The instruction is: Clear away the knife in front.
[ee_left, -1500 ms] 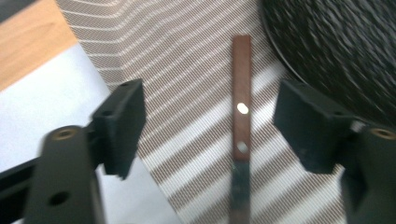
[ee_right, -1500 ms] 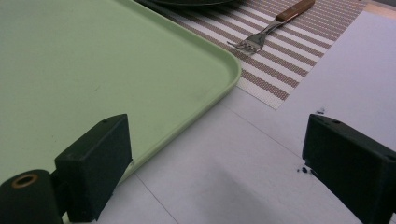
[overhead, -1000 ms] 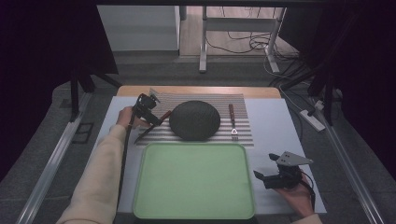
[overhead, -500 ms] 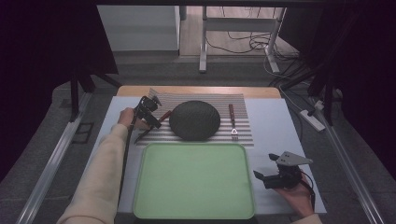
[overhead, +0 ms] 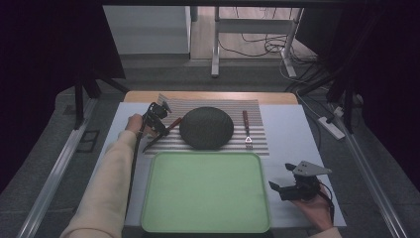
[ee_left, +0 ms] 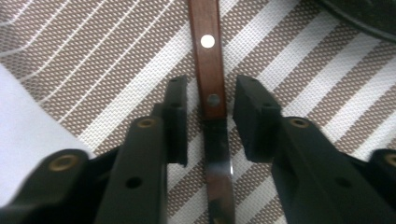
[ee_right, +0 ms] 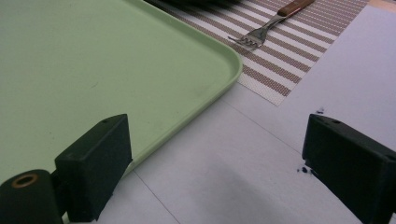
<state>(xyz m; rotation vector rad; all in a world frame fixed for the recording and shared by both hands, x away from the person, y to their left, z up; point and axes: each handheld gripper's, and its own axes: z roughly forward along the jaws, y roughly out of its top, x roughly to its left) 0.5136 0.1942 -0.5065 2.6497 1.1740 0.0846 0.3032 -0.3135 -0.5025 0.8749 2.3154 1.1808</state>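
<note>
Jaws of the left gripper (ee_left: 206, 116) have just been closing astride the knife (ee_left: 208, 70) on the striped mat (ee_left: 93, 56), not yet pinching, set to lift it. Right gripper (ee_right: 215, 158) waits, jaws wide, beside the green tray (ee_right: 93, 60).

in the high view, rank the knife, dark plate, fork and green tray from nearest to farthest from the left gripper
1. knife: between the jaws of the left gripper, on the striped mat's left side; the jaws have just been closing.
2. dark plate: just right of the knife, mid-mat.
3. green tray: in front of the mat, toward the person.
4. fork: beyond the plate, on the mat's right side.
</note>
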